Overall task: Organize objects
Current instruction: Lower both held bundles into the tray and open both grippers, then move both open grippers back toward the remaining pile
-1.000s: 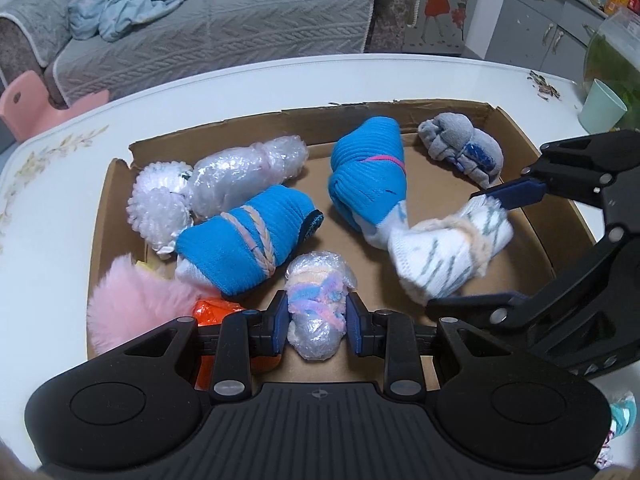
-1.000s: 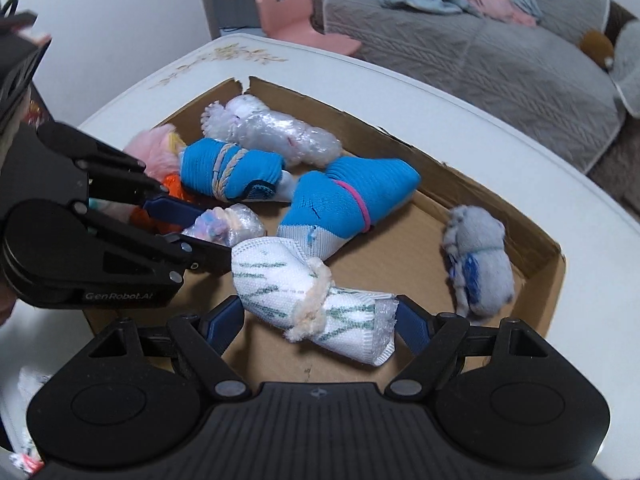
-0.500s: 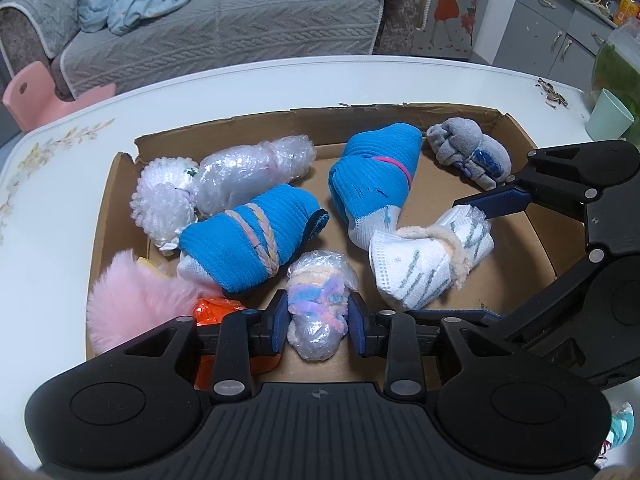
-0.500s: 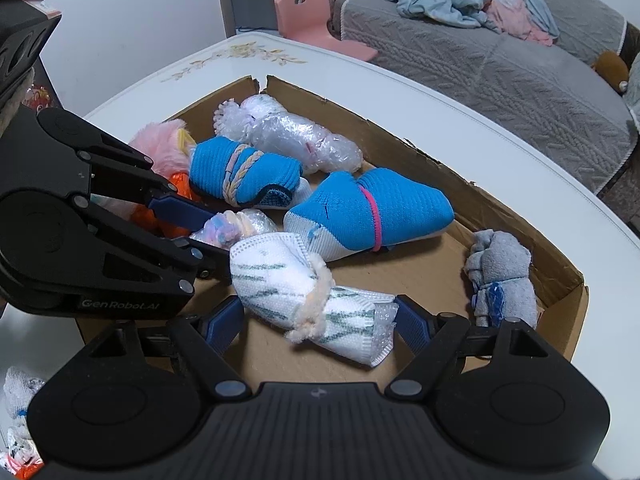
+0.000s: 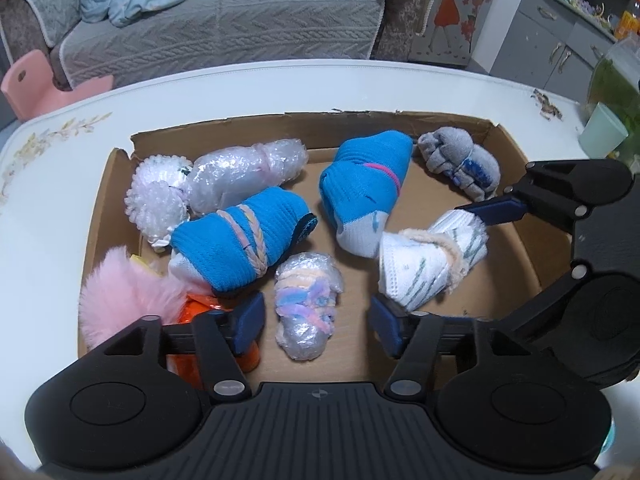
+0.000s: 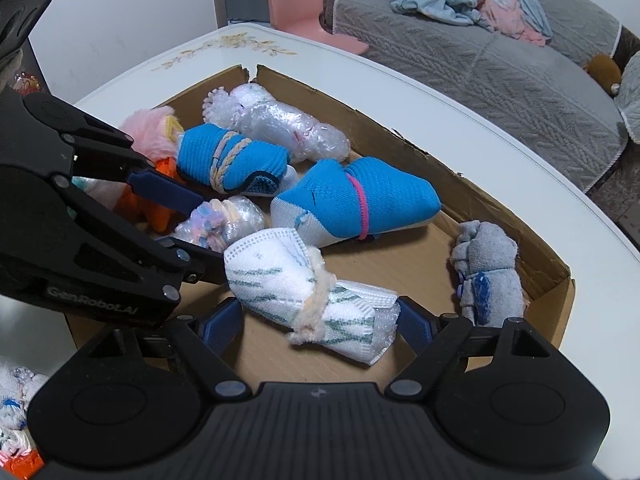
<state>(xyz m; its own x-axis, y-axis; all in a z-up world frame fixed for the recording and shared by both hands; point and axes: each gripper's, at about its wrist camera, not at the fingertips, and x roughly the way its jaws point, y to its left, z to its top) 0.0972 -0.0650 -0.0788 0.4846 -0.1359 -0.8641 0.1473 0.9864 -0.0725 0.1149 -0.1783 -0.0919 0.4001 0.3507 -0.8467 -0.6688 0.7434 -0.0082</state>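
The white sock roll with green dashes, tied round its middle with fuzzy cream yarn, lies on the floor of the cardboard box, toward the box's near edge. The right hand-held gripper straddles it with its blue pads spread wide: the right-side pad sits against the roll's bubble-wrapped end, while the other pad stands clear of the roll, so nothing is clamped. Just left of this roll lies a small bubble-wrapped bundle with pastel yarn inside. The left hand-held gripper brackets that bundle, jaws well apart and both pads off its sides; it grips nothing.

Behind the white roll, a blue sock with a pink band rests with its white cuff touching the roll. To the left of the white roll and farther back, a blue sock bound with braided yarn lies beside a long bubble-wrap roll near the box's far wall. A pink fluffy item and an orange piece fill the box's left corner. To the right of the white roll, well apart, a grey sock bundle sits by the box's right wall.

The box stands on a white tabletop; beyond it is a grey sofa.
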